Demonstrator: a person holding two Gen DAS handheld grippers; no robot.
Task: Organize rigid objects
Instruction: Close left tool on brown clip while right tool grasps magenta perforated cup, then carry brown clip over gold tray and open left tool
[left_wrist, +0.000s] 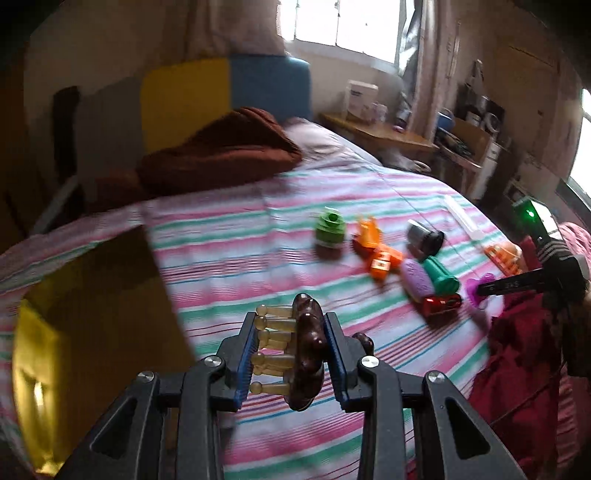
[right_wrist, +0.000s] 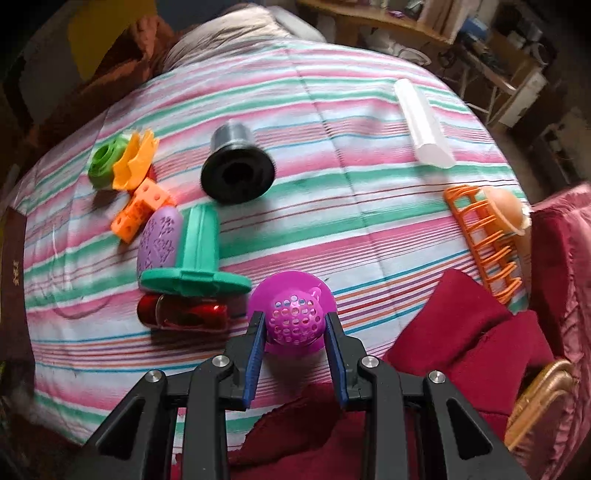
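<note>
on the striped bedspread (right_wrist: 314, 122), taking the black funnel-shaped piece (right_wrist: 236, 173) as landmark. far left of it in the left wrist view, an open cardboard box (left_wrist: 96, 332) with a yellow side. left gripper (left_wrist: 295, 354) pinches a dark brown hair claw clip (left_wrist: 306, 347), its pale teeth pointing left, pads pressed on both sides and the clip lifted clear of the cover. left of the funnel piece: green cap (right_wrist: 105, 162), orange crown-shaped piece (right_wrist: 135, 160), orange block with holes (right_wrist: 142, 210). just below-left of it: purple textured oval (right_wrist: 159, 236), teal flanged piece (right_wrist: 195, 258), and under that a shiny red cylinder (right_wrist: 181, 314). below the funnel piece, right gripper (right_wrist: 295, 328) grips a magenta perforated strainer (right_wrist: 291, 314); fingers closed on its dome, rim apparently resting on the cover. upper right: translucent white tube (right_wrist: 421, 125). right: orange comb (right_wrist: 484, 236), touching a peach dome-shaped thing (right_wrist: 506, 210).

step in hand, as judged: carrying the claw clip toward the box. next move calls for bringing it over the box opening, then releasing. the strainer waits for its lift.
</note>
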